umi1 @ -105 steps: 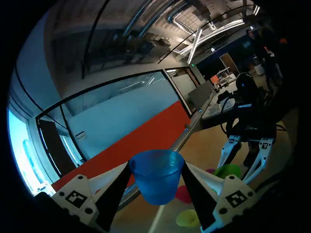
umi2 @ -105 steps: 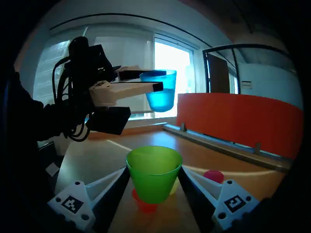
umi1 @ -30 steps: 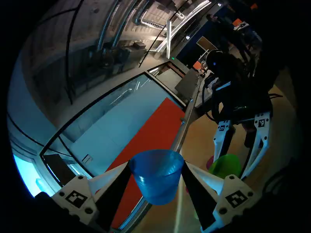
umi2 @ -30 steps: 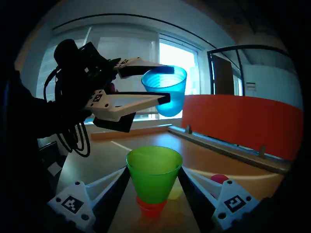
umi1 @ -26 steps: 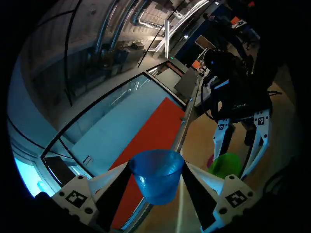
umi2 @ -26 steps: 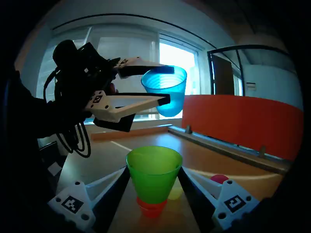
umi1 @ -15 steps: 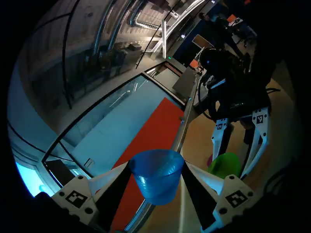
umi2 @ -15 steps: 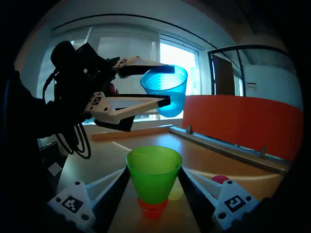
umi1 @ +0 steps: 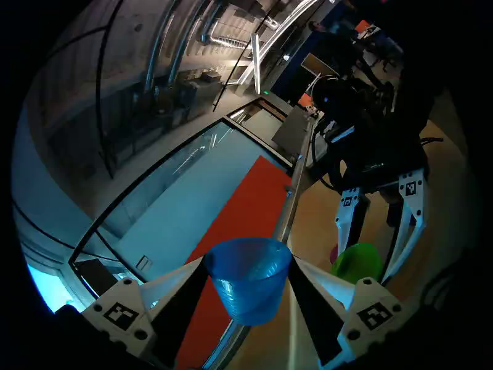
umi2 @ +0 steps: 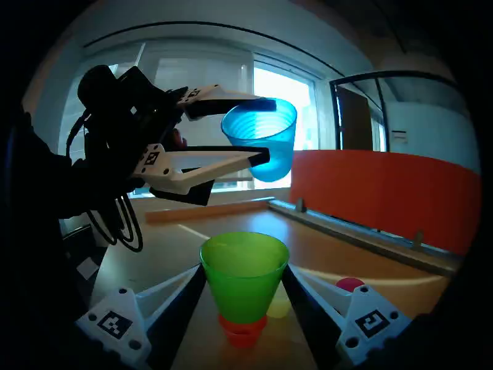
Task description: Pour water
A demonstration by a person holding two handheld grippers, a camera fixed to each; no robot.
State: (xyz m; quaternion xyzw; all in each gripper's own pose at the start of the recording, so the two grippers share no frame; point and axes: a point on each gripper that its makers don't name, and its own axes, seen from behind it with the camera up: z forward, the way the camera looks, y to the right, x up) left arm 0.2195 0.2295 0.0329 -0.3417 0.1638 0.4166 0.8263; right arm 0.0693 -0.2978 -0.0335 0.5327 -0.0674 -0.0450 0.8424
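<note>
My left gripper (umi1: 248,290) is shut on a blue plastic cup (umi1: 248,285) and holds it in the air. In the right gripper view that blue cup (umi2: 262,143) hangs tilted, its mouth turned toward this camera, above and behind the green cup. My right gripper (umi2: 244,287) is shut on a green cup (umi2: 244,280) that stands upright over the table. The left gripper view shows the green cup (umi1: 356,263) between the right gripper's white fingers (umi1: 410,216), lower right.
A wooden table (umi2: 345,253) lies below, with small red (umi2: 241,330), yellow (umi2: 278,306) and pink (umi2: 350,285) cups on it. An orange panel (umi2: 394,191) and a metal rail (umi2: 370,243) line the far side. A dark sleeve (umi2: 43,185) holds the left gripper.
The blue cup has tilted further, its mouth turning toward the right gripper's camera, and shifted slightly. The green cup has stayed in place.
</note>
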